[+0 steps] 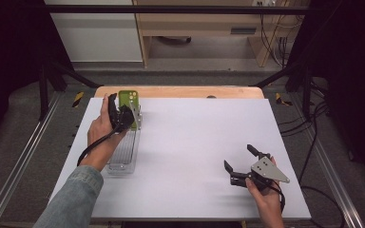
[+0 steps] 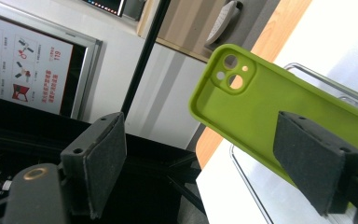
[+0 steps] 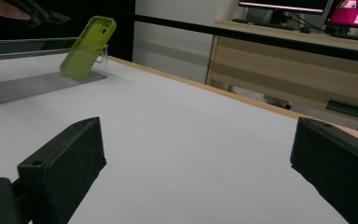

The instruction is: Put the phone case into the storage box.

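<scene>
Since the green case [image 1: 127, 100] is propped upright against the far end wall of the clear tray [image 1: 123, 156], the left gripper [image 1: 122, 115] is held beside it with jaws apart, unclamped, while the right gripper [image 1: 240, 164] is rested open, well apart.

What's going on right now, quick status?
Left claw open beside green phone case. Case leaning in clear rack. Right claw open, idle. Nothing blocking.
</scene>
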